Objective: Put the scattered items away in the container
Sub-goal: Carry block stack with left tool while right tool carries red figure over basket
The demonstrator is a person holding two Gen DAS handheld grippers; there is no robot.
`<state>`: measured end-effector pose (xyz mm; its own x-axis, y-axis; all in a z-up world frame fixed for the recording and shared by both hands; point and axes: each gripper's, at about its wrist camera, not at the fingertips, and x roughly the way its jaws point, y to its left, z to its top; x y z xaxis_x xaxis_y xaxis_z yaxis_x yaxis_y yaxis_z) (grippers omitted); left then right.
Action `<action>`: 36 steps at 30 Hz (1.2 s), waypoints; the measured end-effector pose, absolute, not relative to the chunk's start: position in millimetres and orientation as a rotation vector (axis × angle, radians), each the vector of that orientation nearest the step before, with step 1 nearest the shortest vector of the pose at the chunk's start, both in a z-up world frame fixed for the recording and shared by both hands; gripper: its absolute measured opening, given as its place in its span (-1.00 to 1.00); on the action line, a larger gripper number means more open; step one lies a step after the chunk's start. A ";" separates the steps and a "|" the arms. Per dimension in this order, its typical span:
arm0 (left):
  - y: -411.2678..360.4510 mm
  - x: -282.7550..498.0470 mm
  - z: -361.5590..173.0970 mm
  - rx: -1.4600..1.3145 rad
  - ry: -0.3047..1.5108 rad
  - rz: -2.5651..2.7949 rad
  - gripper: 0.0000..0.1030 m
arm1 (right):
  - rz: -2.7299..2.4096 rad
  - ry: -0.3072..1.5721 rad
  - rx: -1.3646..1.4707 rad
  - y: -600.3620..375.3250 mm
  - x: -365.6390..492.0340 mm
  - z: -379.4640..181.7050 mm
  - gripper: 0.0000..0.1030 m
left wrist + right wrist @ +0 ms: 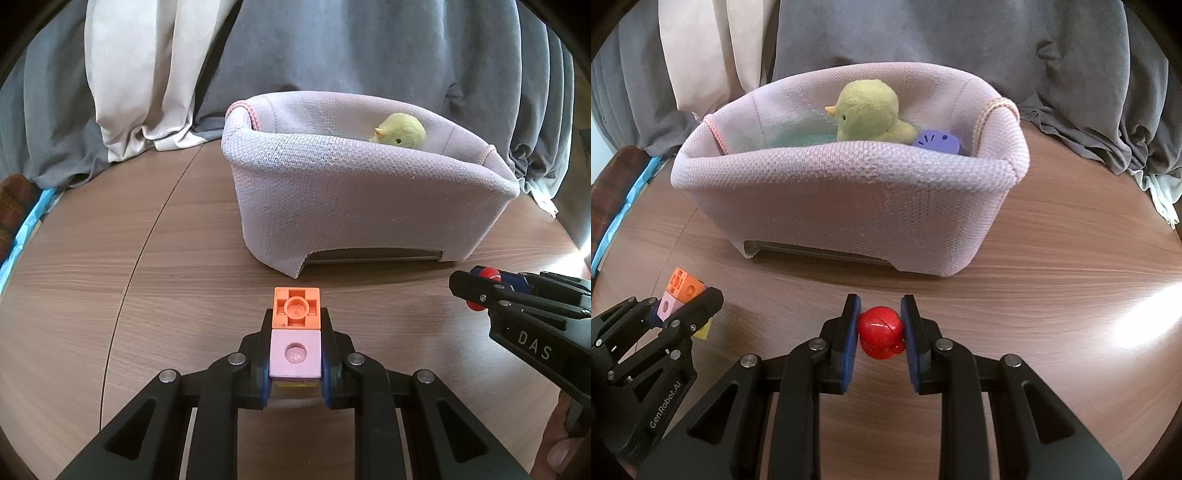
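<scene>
Left gripper [294, 354] clamps a stack of toy blocks [295, 334], right gripper [880, 332] clamps a red ball [880, 331]; both sit near the pink fabric basket [849, 192], not over it. Green plush chick [868, 110] and purple toy [936, 142] already inside. Drop-offs remain. Gripper bodies read "DAS", "GenRobot.AI".

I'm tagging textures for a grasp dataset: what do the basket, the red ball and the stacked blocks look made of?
The basket looks like soft knitted fabric, matte, with a visible weave and a slumping rim. The red ball, gripped in the right tool, looks like hard glossy plastic, with sharp highlights. The stacked blocks, in the left tool, seem to be smooth moulded plastic with studs.
</scene>
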<state>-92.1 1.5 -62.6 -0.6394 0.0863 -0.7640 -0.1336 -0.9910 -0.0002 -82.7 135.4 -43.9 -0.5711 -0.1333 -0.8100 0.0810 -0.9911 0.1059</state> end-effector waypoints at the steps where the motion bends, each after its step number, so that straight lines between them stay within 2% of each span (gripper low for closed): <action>1: 1.9 -91.7 -62.1 -1.270 0.086 2.738 -0.66 | -2.686 -0.088 1.385 135.9 -81.4 -43.2 -0.61; 7: 3.3 -89.8 -59.9 -1.266 0.089 2.735 -0.66 | -2.720 -0.116 1.364 139.0 -73.4 -39.7 -0.61; 11: 1.9 -91.0 -60.3 -1.268 0.093 2.731 -0.66 | -2.724 -0.193 1.369 111.1 -36.4 -43.6 -0.61; 14: 2.0 -92.0 -60.4 -1.269 0.095 2.730 -0.66 | -2.700 -0.240 1.375 124.2 -43.1 -39.6 -0.61; 19: 2.1 -93.2 -60.3 -1.268 0.096 2.732 -0.66 | -2.715 -0.203 1.377 126.0 -45.8 -25.9 -0.61; 23: 1.4 -93.4 -59.4 -1.264 0.099 2.734 -0.66 | -2.735 -0.153 1.362 146.8 -90.6 -30.1 -0.61; 36: 0.7 -88.5 -47.8 -1.231 0.107 2.740 -0.66 | -2.751 -0.113 1.315 148.5 -93.1 -22.2 -0.61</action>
<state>-88.5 0.7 -47.8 -0.6568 0.0943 -0.7481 -0.1521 -0.9883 0.0090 -93.1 148.5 -22.2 -0.6251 -0.1133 -0.7722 0.0497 -0.9932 0.1055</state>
